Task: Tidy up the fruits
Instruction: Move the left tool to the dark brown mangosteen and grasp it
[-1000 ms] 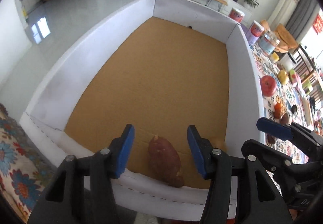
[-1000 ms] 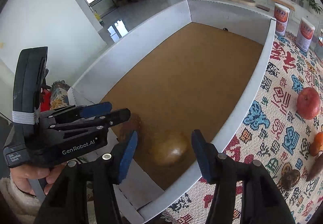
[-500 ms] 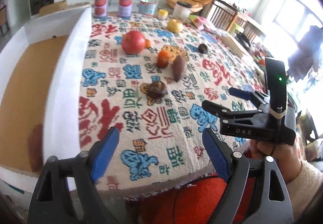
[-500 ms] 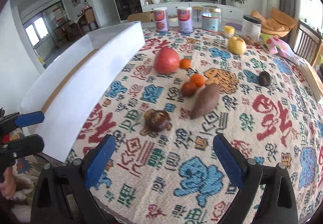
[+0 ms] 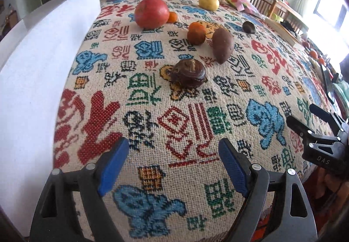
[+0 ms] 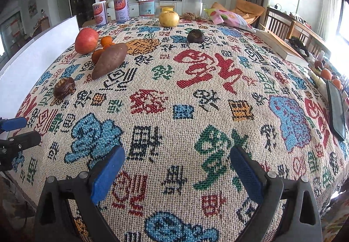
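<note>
Fruits: I see them loose on the patterned tablecloth (image 6: 196,98), grouped toward its left side, none inside the white box wall (image 5: 32,80).
Red apple: the red apple (image 5: 151,12) sits farthest back in the cluster, with a small orange (image 5: 172,17) touching its right flank.
Orange pair: another orange (image 5: 196,33) stands in front of that, just beside the sweet potato (image 5: 222,45), which lies tilted on its long side.
Brown fruit: the dark, wrinkled brown fruit (image 5: 188,73) is the nearest piece to my left gripper, straight ahead of it on the cloth.
Other fruit: in the right wrist view a dark round fruit (image 6: 195,36) rests alone mid-table, and a yellow apple (image 6: 169,18) sits behind it near the jars.
Left gripper: my left gripper (image 5: 172,166) hovers over the near edge of the cloth, blue pads spread wide, nothing between them.
Right gripper: my right gripper (image 6: 177,171) is also spread wide and empty, low over the near cloth, well apart from the fruit cluster.
Box: the white wall runs along the table's left edge, right beside the cloth.
Background: two printed canisters (image 6: 110,12), a clear jar (image 6: 148,6) and a second jar with a black lid (image 6: 192,6) line the far edge; a snack bag (image 6: 229,17) lies to their right.
Right edge: a dark phone (image 6: 337,111) lies flat on the cloth.
</note>
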{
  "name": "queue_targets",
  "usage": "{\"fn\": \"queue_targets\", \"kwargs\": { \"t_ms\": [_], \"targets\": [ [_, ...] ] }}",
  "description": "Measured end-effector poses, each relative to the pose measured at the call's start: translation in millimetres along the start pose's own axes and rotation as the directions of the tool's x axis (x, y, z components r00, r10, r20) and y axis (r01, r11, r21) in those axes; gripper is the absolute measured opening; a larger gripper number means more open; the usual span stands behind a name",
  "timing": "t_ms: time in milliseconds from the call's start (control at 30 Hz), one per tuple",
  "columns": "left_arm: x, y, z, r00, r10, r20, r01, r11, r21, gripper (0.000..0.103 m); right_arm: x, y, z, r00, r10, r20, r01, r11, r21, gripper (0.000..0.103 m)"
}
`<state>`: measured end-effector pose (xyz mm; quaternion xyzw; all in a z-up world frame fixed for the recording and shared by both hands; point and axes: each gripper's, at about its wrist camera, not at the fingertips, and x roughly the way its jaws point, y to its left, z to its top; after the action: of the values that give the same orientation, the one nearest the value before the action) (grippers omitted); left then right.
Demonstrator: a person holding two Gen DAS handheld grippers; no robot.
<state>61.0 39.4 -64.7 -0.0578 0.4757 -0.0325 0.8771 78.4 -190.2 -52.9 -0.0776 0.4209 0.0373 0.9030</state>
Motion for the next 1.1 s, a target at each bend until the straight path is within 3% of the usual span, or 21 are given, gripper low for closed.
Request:
{"fn": "queue_targets", "kwargs": {
  "t_ms": [133, 300, 1100],
  "targets": [
    [-1.3, -0.5, -4.1, 0.999, 0.005, 0.037, -0.005, 1.000, 0.004, 0.089, 6.3, 9.4, -1.3, 1.000, 0.014, -0.007, -0.015, 0.999, -0.035, 0.097],
    [5.8, -15.8, -8.1, 0.995, 0.076, 0.068, -0.082, 0.993, 0.085, 0.095, 8.4, 5.0, -3.0, 0.999, 0.029, -0.012, -0.029, 1.000, 0.000, 0.103],
    [5.0, -12.8, -9.1, 0.993, 0.070, 0.093, -0.077, 0.995, 0.067, 0.097, 7.9, 2.6, -7.3, 0.999, 0.044, 0.029, -0.044, 0.999, 0.016, 0.103]
  ]
}}
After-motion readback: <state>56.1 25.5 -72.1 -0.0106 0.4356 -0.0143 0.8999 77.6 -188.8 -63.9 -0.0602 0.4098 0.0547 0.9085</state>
